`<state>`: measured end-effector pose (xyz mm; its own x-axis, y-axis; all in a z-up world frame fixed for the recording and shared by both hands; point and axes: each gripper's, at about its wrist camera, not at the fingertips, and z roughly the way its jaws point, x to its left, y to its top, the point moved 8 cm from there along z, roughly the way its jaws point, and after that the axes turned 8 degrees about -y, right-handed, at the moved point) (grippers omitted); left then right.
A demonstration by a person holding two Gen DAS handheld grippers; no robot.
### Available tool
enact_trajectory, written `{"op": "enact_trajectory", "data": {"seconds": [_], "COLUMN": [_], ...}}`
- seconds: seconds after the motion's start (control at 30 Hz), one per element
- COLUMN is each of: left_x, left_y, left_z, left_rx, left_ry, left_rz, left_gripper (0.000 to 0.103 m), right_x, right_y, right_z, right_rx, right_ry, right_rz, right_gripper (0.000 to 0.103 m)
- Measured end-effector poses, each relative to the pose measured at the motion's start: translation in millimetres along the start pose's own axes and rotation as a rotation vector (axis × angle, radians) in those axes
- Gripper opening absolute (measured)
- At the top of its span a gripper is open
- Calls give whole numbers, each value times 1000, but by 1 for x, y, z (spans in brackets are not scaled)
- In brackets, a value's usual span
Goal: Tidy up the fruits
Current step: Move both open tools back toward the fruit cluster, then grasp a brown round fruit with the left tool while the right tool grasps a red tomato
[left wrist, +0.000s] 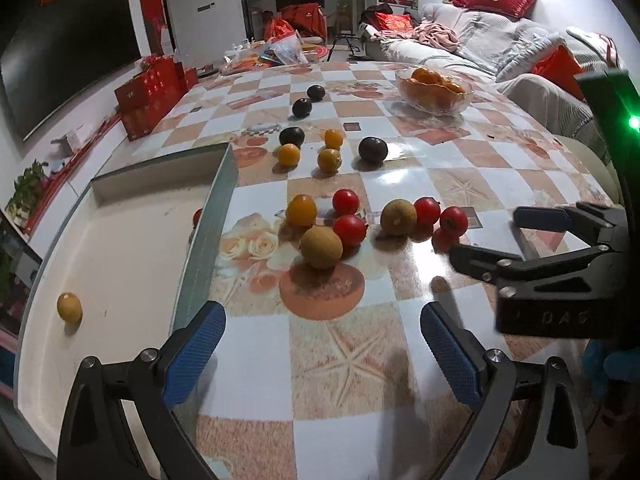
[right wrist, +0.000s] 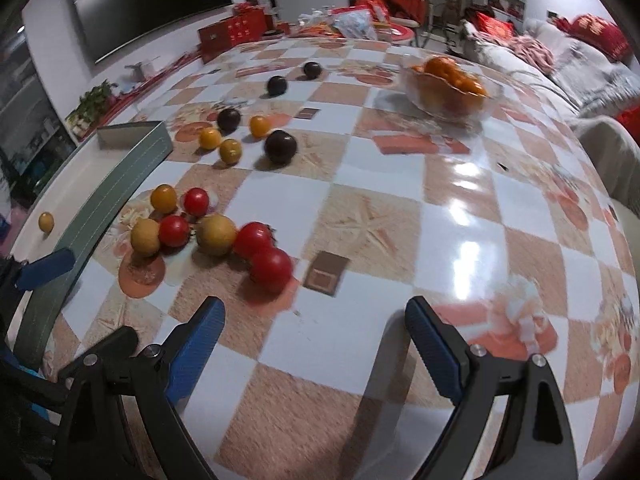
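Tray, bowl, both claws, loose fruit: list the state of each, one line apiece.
Tray: nearly empty; one small yellow fruit inside, a red one partly hidden behind its wall.
Glass bowl: upright, filled with oranges.
Left claw: open, holding nothing.
Right claw: open, holding nothing.
Loose fruit: unsorted on the table.

bare tablecloth ahead, tray wall left, red fruits beyond

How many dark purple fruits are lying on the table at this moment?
4. Two lie far back; two lie nearer, beside the small orange fruits. None looks hidden, though the glass bowl could cover one.
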<state>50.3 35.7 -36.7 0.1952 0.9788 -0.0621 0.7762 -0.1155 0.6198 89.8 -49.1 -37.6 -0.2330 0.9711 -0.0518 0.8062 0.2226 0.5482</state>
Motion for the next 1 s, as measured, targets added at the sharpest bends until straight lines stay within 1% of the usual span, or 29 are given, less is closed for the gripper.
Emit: {"op": "enact_trajectory", "data": {"seconds": [0.07,0.13,0.17,0.2,0.23,0.27,0.3,0.33,0.43,0.47,0.5,0.53,0.57,0.6,0.67,0.73,0.77,0.83,0.87,0.93,1.0], "left_x": [0,2,3,4,5,5,5,5,3,2,2,2,2,3,3,3,3,3,3,3,3], "left_y": [3,6,8,9,10,11,11,12,13,13,14,15,17,20,24,27,28,30,30,30,29], "left_z": [3,7,9,11,14,17,21,24,29,30,31,31,32,34,36,39,40,41,42,41,40], "left_rx": [-6,-8,-11,-12,-8,3,12,20,20,19,20,19,19,19,22,28,31,31,30,27,21], "left_ry": [2,5,6,9,11,10,11,13,28,26,25,27,31,36,35,20,9,4,-2,-10,-9], "left_rz": [2,-2,-7,-11,-12,-9,-8,-6,10,11,11,11,12,13,13,0,-10,-22,-28,-38,-43], "left_gripper": [98,98,98,96,88,85,84,84,84,84,82,80,79,75,70,59,56,44,41,29,29], "right_x": [5,6,7,7,8,9,11,13,17,18,18,18,17,17,15,12,12,12,12,12,12], "right_y": [3,6,7,8,9,10,10,11,12,13,13,13,13,13,13,13,13,12,12,11,11], "right_z": [3,4,5,5,5,6,6,6,6,5,5,4,4,4,3,2,2,2,1,1,0], "right_rx": [-1,-2,-2,-1,-4,-5,-6,-7,-11,-16,-18,-22,-23,-23,-22,-19,-19,-20,-20,-21,-24], "right_ry": [7,12,19,26,27,26,25,25,14,15,15,17,21,28,45,62,65,68,68,70,72], "right_rz": [-20,-23,-21,-20,-25,-35,-48,-64,-98,-106,-109,-111,-110,-105,-93,-76,-71,-68,-68,-67,-63], "right_gripper": [92,89,86,82,80,74,69,66,54,47,43,35,30,28,26,26,26,26,26,26,26]}}
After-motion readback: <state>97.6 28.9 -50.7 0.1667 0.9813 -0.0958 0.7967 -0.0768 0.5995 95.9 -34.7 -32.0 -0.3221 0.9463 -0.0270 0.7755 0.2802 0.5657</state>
